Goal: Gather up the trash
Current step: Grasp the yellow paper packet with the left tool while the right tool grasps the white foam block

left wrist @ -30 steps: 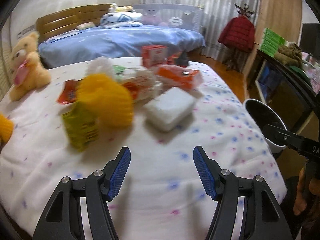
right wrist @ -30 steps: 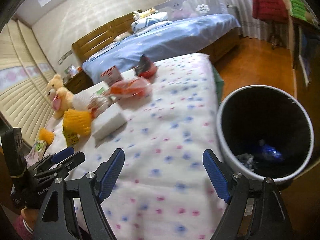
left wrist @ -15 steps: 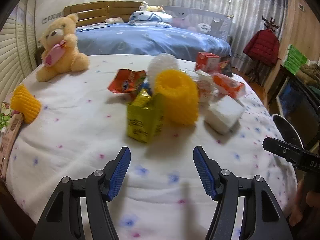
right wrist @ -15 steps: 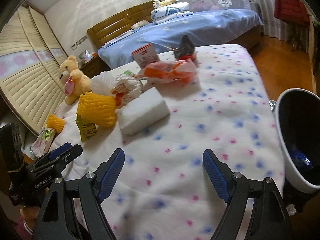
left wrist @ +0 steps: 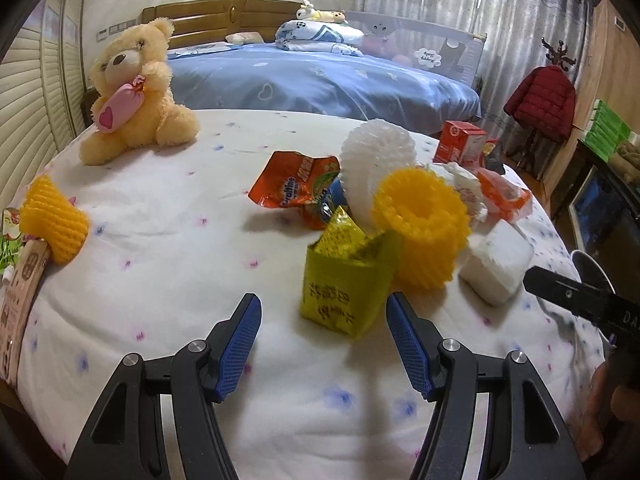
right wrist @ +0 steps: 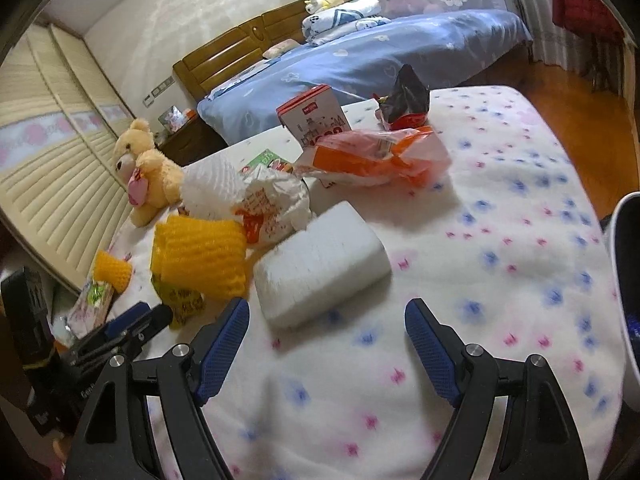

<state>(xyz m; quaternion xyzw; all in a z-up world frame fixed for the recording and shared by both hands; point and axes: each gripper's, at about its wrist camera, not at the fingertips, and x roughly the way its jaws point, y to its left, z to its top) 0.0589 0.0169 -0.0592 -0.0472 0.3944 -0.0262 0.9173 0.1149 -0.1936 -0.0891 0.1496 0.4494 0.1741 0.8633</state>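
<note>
yellow packet (left wrist: 346, 288) | just ahead of left gripper (left wrist: 323, 342) | untouched

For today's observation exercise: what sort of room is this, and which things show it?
Most likely a bedroom: a bed with blue bedding and a wooden headboard, a teddy bear, and window curtains.

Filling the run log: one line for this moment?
left gripper: open, facing yellow packet | right gripper: open, facing foam block | held: nothing
</note>
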